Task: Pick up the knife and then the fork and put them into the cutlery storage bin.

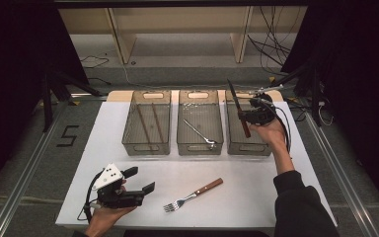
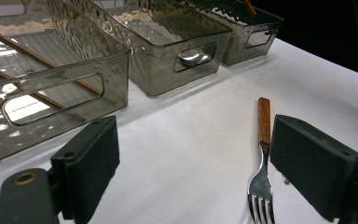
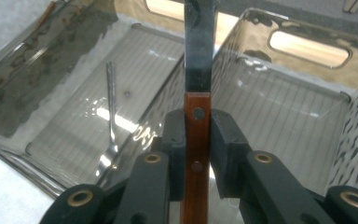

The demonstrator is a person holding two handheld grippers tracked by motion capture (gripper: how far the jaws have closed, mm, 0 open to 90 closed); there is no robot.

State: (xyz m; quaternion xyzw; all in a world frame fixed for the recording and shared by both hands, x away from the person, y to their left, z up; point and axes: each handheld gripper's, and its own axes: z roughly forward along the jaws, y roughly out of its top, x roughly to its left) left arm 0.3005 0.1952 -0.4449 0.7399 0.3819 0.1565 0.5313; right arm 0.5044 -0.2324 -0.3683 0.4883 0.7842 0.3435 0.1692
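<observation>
My right gripper [image 1: 243,117] is shut on the wooden handle of a knife [image 1: 238,106], held above the right-hand clear bin [image 1: 249,148] with its blade pointing up and away. In the right gripper view the knife [image 3: 198,126] stands upright between the jaws, over the bin's ribbed floor [image 3: 279,116]. A fork [image 1: 192,194] with a wooden handle lies on the white table near the front. My left gripper [image 1: 140,180] is open at the front left, just left of the fork [image 2: 262,154], which lies by the right jaw in the left gripper view.
Three clear grey bins stand in a row at the back of the table [image 1: 256,182]. The left bin [image 1: 145,148] holds two chopsticks [image 1: 150,121]. The middle bin [image 1: 200,148] holds a metal spoon [image 1: 201,133]. Cables and shelving lie beyond the table.
</observation>
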